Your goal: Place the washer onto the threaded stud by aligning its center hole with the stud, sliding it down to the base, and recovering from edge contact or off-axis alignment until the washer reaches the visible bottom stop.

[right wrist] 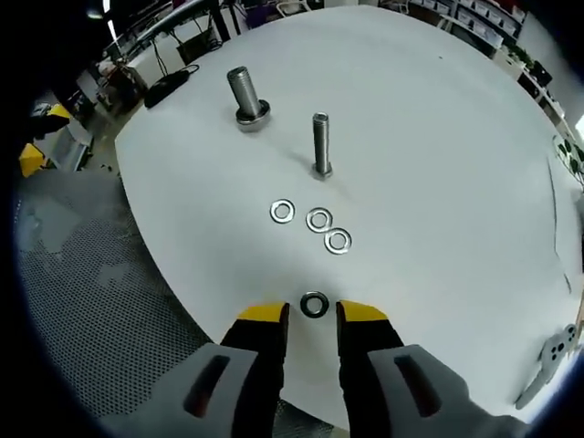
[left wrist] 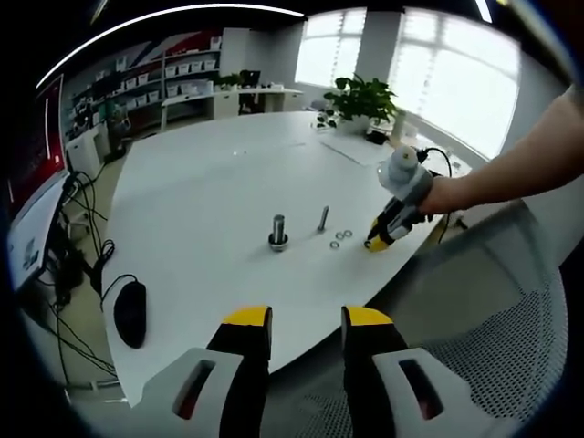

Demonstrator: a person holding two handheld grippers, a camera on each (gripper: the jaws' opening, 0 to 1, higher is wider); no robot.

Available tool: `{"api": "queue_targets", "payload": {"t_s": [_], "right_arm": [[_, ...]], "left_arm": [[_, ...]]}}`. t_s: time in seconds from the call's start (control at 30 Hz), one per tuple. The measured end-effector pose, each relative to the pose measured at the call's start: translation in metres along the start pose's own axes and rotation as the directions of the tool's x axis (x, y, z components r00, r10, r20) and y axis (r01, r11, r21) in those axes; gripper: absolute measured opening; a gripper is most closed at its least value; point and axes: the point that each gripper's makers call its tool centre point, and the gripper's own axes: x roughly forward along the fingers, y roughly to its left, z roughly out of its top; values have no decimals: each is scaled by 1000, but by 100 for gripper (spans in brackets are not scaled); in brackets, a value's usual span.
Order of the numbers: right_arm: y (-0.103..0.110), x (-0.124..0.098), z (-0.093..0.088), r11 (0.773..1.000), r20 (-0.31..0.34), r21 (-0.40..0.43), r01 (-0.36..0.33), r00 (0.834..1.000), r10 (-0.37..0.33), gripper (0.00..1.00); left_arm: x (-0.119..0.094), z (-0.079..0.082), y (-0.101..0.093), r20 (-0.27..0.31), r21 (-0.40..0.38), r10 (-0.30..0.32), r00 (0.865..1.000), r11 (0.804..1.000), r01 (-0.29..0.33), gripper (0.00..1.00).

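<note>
A thin threaded stud (right wrist: 320,143) stands upright on the white table (right wrist: 438,155). Beyond it to the left is a thicker stud (right wrist: 245,91) with a ring at its base. Three silver washers (right wrist: 318,219) lie flat in front of the thin stud. A darker washer (right wrist: 314,305) lies nearer the table edge, just ahead of the gap between my right gripper's (right wrist: 312,316) open yellow tips. In the left gripper view, my left gripper (left wrist: 307,319) hangs open off the table's near edge. Both studs (left wrist: 277,228) are far ahead of it, and the right gripper (left wrist: 376,244) is low beside the washers (left wrist: 339,239).
A black mouse (left wrist: 130,312) and cables lie at the table's left corner. A potted plant (left wrist: 365,99) stands at the far side. A mesh chair (left wrist: 511,328) sits beside the near edge, and a small white object (right wrist: 550,360) lies at the right.
</note>
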Motion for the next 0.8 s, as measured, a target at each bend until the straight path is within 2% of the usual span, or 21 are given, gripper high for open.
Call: {"api": "queue_targets", "payload": {"t_s": [0.1,0.13,0.2,0.53,0.8], "right_arm": [[2,1,-1,994,-33,-108,8,999,-12,23],[2,1,-2,993,-45,-121,4,999,-9,23],[2,1,1,996,-58,-91,-5,998,0,23],[3,2,1,975,-137,-219,-21,990,-10,20],[3,4,2,966,-185,-257,-26,982,-23,16]], "left_arm": [[0,0,1,2,-2,1,1000,1000,-1,28],[1,0,1,-2,0,2,1000,1000,-2,28],[1,-1,1,-5,2,2,1000,1000,-2,28],[2,-1,1,-11,2,2,1000,1000,-2,28],[2,-3,1,-17,3,0,1000,1000,0,28]]}}
